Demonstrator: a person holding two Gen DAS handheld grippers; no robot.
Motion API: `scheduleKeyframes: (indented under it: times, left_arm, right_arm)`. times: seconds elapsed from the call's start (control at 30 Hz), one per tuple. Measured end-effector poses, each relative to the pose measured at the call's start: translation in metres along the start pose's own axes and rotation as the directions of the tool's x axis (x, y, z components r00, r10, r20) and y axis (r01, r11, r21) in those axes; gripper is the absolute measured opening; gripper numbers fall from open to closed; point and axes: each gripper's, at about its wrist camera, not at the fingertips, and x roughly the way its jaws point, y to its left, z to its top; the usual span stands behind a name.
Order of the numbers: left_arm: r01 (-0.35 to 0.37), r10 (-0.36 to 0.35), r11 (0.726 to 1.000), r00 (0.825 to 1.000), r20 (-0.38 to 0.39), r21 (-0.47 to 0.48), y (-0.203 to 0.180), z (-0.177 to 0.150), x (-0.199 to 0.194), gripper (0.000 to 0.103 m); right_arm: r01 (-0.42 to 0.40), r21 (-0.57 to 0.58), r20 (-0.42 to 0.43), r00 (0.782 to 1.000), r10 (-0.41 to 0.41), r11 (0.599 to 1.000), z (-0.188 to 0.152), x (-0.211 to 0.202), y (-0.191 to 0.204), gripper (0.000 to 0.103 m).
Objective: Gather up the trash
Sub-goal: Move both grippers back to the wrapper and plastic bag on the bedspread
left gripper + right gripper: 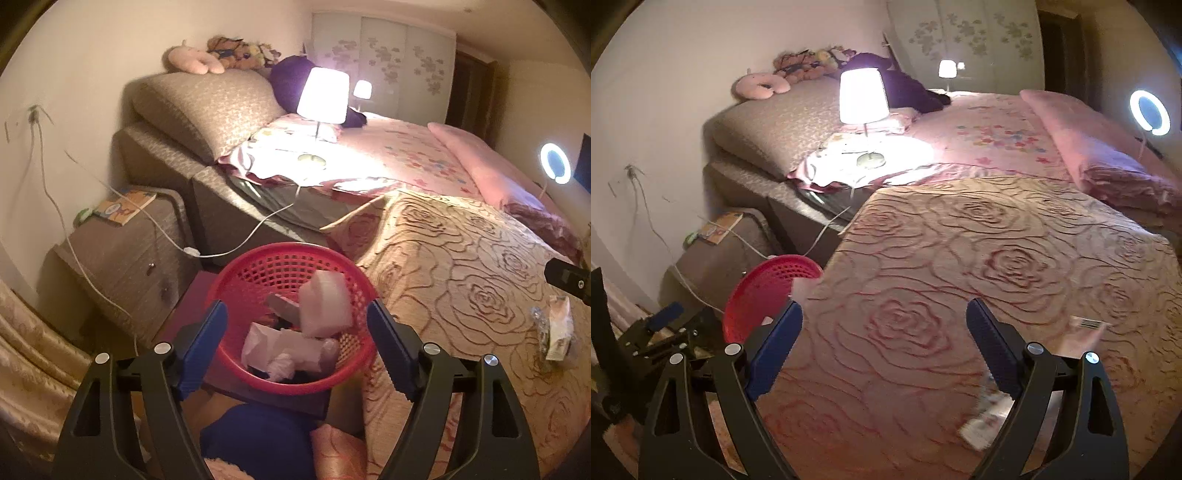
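Both jaws stand wide apart and grasp nothing: the left gripper (297,349) hangs above the red basket (236,363), the right gripper (884,354) over the rose-patterned bedspread (979,258). That bedspread is the largest thing near the basket, spreading away on the side opposite the bedside cabinet (122,258), which stands just beyond the basket's far rim. The basket itself sits on a dark stool between the two and already holds crumpled paper (280,350) and a pale foam block (325,308). Well away from it, out on the bedspread, lie a small wrapper (557,332) and a blurred packet (982,421) close under the right gripper's fingers. The foam block rides high above the rim, so in my judgement another piece dropped carelessly could knock it out, or a bump could tip the light basket off its stool.
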Motion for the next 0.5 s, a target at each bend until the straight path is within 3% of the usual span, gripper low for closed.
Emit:
scheduleKeyframes:
  times: [0.5]
  left_arm:
    - [0.119,-0.114,0.985,0.992,-0.044,0.127,-0.075,-0.026,-0.007,0.075]
  right_arm:
    - [0.146,0.105,0.023,0.988,-0.15,0.984,-0.024,-0.046,-0.091,0.087]
